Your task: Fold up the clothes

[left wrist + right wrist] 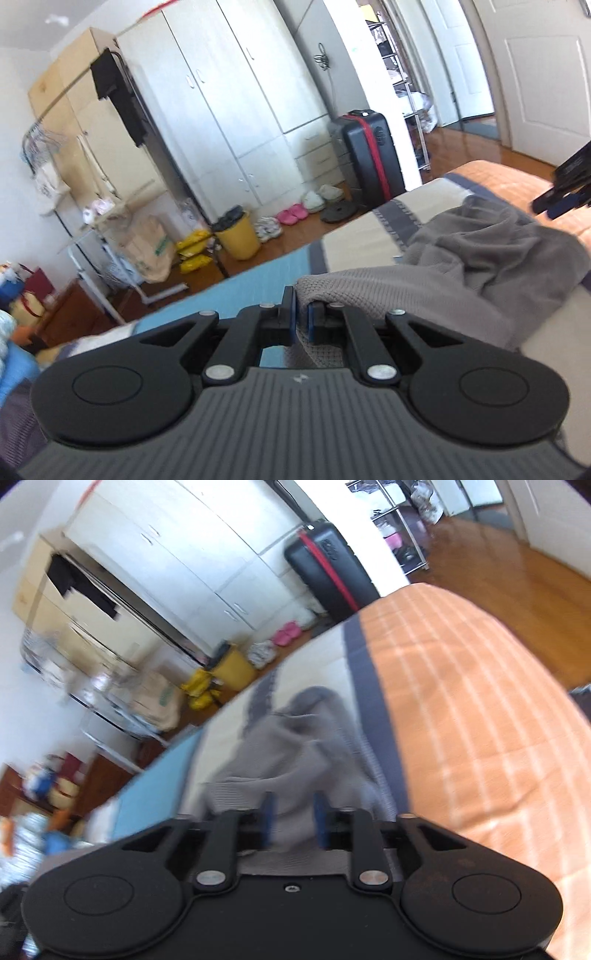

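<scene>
The left gripper (301,317) is pinched down on the ribbed hem of a grey knit sweater (480,254), its blue pads nearly together with a fold of the fabric trapped between them. The rest of the garment lies crumpled in a heap on the bed (354,243), across the cream and grey-striped part of the cover, with the blue panel to one side and the orange checked panel to the other.

The right gripper (293,819) stands partly open, its blue pads apart with grey cloth showing between and beyond them. Its view is blurred, so whether the pads touch the sweater or merely hang above it cannot be told. In the left wrist view it appears at the far right edge, well apart from the heap.

The risks, as I judge them: with only one edge gripped, any lift or pull would drag the bunched sweater along in a lump rather than spread it flat. The pinch seems to sit at the very corner of the hem (a thin hold), so a sharp tug could let it slip free. If the right gripper shuts where it is, it may catch several layers at once and lock the creases in.
</scene>
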`<act>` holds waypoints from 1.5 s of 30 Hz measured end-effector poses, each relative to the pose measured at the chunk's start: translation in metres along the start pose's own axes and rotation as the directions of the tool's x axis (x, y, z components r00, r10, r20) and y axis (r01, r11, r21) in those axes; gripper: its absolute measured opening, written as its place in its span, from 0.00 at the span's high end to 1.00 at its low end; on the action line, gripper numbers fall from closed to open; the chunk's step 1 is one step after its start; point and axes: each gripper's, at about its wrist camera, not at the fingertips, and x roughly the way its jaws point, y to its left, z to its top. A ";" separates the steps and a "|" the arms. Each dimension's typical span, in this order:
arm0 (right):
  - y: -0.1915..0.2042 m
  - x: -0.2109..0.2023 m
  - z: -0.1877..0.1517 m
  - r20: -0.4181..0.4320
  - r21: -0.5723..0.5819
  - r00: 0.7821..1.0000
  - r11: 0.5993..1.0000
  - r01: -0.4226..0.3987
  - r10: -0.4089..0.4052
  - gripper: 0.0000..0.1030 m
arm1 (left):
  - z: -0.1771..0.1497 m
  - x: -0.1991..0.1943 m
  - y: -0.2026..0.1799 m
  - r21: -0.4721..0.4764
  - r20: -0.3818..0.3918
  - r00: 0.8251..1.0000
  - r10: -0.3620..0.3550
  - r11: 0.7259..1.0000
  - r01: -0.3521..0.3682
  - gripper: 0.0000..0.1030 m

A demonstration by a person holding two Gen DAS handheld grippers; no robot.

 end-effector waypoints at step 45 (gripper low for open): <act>-0.002 -0.043 -0.018 -0.062 0.180 0.989 0.977 -0.119 0.132 0.28 | -0.053 -0.139 0.038 -0.065 0.123 0.762 -0.636 0.761 0.646 0.95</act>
